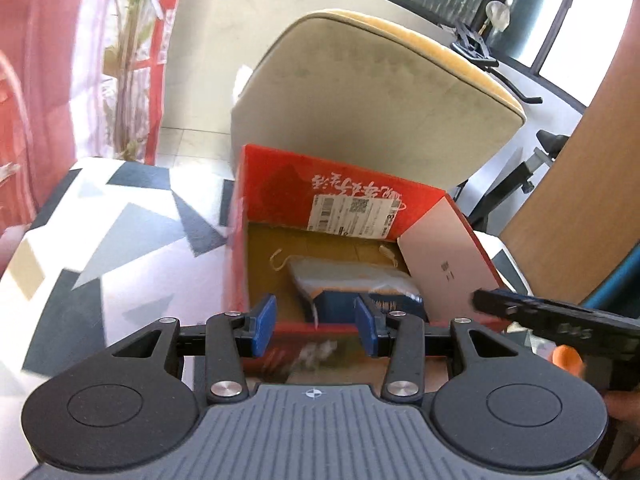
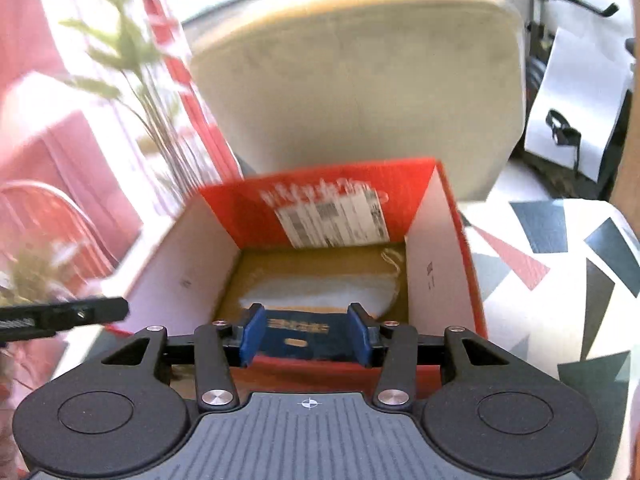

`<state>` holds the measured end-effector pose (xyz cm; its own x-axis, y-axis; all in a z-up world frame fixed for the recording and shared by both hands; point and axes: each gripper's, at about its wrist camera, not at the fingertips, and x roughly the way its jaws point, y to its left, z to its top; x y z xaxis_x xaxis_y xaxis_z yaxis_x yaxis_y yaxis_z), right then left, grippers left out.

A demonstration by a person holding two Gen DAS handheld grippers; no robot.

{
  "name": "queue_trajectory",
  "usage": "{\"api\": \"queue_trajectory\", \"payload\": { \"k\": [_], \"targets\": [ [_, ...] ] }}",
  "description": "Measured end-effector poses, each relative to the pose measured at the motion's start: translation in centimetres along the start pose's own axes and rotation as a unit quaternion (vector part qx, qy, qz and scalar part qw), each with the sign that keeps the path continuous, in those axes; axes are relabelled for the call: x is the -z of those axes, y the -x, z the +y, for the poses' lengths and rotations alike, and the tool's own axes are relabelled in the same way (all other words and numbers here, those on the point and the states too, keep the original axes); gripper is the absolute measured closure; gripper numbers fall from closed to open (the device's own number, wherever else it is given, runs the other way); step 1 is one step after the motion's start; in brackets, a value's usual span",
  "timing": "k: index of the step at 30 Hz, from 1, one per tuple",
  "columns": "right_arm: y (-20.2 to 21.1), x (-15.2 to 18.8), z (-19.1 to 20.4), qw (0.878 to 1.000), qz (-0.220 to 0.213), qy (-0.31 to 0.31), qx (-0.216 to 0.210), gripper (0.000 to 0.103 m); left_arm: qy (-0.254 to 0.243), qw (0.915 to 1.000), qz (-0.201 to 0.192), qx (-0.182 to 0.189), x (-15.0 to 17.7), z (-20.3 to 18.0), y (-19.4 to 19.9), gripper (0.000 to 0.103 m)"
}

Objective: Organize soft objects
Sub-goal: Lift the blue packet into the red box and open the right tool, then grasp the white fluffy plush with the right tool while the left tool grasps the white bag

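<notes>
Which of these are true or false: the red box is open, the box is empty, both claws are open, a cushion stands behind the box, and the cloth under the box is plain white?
1. The red box is open on top. True.
2. The box is empty. False: a plastic-wrapped package with a dark blue part lies on its cardboard floor.
3. Both claws are open and hold nothing. True: the left claw and right claw each show a gap between their blue pads.
4. A beige cushion stands upright behind the box. True.
5. The cloth under the box is plain white. False: it is white with grey, dark and reddish angular patches.
</notes>
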<state>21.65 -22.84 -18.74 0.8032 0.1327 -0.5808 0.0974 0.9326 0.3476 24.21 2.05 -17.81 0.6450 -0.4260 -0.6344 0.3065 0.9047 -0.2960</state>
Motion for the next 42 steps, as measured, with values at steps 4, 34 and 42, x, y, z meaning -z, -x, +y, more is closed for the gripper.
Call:
{"api": "queue_trajectory", "payload": {
  "k": [4, 34, 42],
  "targets": [
    [3.7, 2.5, 0.1, 0.999, -0.04, -0.004, -0.005, 0.059, 0.009, 0.9999, -0.008, -0.003, 2.1, 0.2, 1.7, 0.057],
    [2.9, 14.0, -1.1, 0.989, 0.011, 0.113, 0.096, 0.028, 0.03, 0.9995, -0.001, -0.005, 9.5, -0.8, 1.4, 0.056],
    [1.6, 13.2, -2.8, 0.987, 0.014, 0.101, 0.121, 0.039, 0.022, 0.9997, 0.013, -0.001, 9.6, -1.2, 0.5, 0.051]
  ]
}}
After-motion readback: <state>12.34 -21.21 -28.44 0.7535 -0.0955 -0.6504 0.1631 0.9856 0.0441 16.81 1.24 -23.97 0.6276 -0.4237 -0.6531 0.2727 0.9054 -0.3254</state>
